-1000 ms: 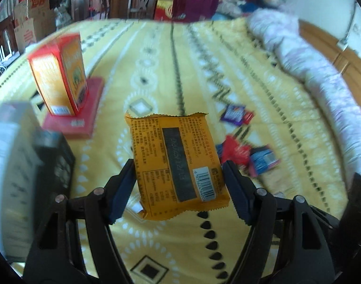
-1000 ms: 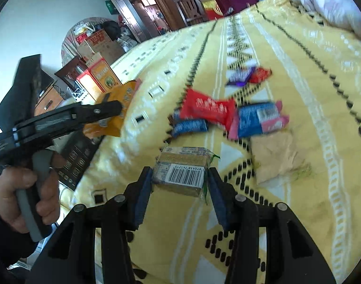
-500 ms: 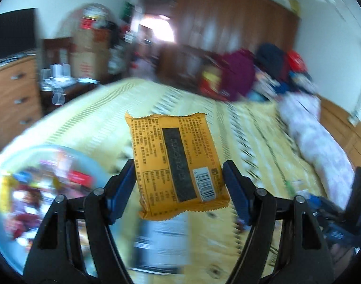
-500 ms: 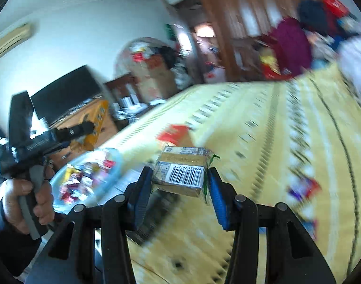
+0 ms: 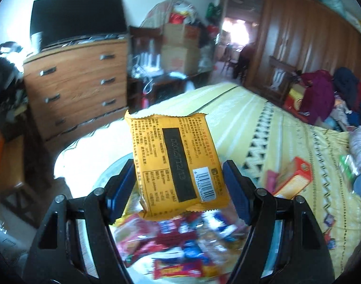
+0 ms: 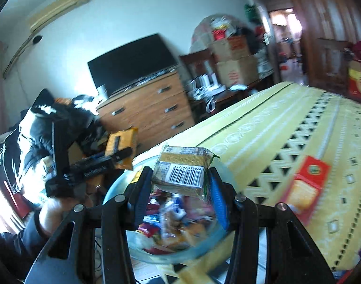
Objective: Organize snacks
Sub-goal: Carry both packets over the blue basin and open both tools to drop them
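Note:
My left gripper (image 5: 178,184) is shut on an orange snack packet (image 5: 175,165) with a black stripe and a barcode, held in the air above a clear bowl (image 5: 104,177) full of wrapped snacks. My right gripper (image 6: 179,184) is shut on a tan snack packet (image 6: 182,170) with a barcode, hanging over the same clear bowl (image 6: 204,243). In the right wrist view the left gripper (image 6: 120,155) shows at the left with its orange packet (image 6: 121,142), carried by a person's hand (image 6: 52,215).
A red-and-orange box (image 6: 305,184) stands on the yellow patterned bedspread (image 6: 286,130), also seen as the box (image 5: 293,179) in the left wrist view. A wooden dresser (image 5: 78,85) with a dark TV (image 5: 76,16) stands beyond the bed's edge. Small wrappers lie at the right.
Both grippers swung left and up from the loose snacks on the bedspread to above the snack bowl at the bed's edge. Each keeps its packet.

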`<state>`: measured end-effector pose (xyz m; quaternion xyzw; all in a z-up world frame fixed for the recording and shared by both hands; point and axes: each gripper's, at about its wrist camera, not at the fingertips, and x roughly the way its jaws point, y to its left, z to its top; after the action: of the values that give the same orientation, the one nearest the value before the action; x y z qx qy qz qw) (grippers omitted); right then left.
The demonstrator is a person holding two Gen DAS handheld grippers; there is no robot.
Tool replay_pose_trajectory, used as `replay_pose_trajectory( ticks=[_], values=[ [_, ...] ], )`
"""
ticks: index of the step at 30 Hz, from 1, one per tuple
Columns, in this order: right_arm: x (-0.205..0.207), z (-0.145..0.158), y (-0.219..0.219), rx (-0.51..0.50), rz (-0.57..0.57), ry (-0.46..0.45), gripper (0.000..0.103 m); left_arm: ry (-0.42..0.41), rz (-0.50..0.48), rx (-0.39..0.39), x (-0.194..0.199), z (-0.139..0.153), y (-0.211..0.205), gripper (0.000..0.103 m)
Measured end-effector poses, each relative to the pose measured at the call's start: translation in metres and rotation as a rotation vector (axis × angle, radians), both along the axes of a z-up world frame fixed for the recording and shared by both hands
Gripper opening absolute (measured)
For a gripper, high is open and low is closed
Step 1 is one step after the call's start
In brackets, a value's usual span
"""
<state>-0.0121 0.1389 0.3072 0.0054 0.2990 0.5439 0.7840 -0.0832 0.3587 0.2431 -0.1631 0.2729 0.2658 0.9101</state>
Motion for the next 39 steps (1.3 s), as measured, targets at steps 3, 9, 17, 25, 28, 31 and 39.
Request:
replay_pose_trajectory(
  ticks=[3,9,17,25,28,31,39],
  values=[
    [-0.003,-0.010,0.035,-0.025,0.032,0.026,0.051,0.010,0.013,-0.019,-0.009,-0.010,0.012,0.075],
    [0.003,-0.033,0.067,-0.075,0.046,0.050,0.051,0.013,0.009,-0.054,-0.016,-0.020,0.023,0.075],
    [0.010,-0.042,0.068,-0.088,0.046,0.063,0.051,0.013,-0.002,-0.060,-0.019,-0.022,0.028,0.075],
    [0.006,-0.041,0.072,-0.094,0.051,0.072,0.052,0.019,-0.004,-0.066,-0.022,-0.024,0.037,0.074],
    [0.007,-0.041,0.073,-0.094,0.054,0.073,0.052,0.023,-0.013,-0.080,-0.021,-0.025,0.041,0.048],
    [0.006,-0.042,0.075,-0.096,0.057,0.074,0.052,0.026,-0.013,-0.085,-0.021,-0.027,0.045,0.048],
    [0.006,-0.047,0.077,-0.089,0.060,0.092,0.057,0.035,0.004,-0.093,-0.022,-0.030,0.049,0.064]
  ],
)
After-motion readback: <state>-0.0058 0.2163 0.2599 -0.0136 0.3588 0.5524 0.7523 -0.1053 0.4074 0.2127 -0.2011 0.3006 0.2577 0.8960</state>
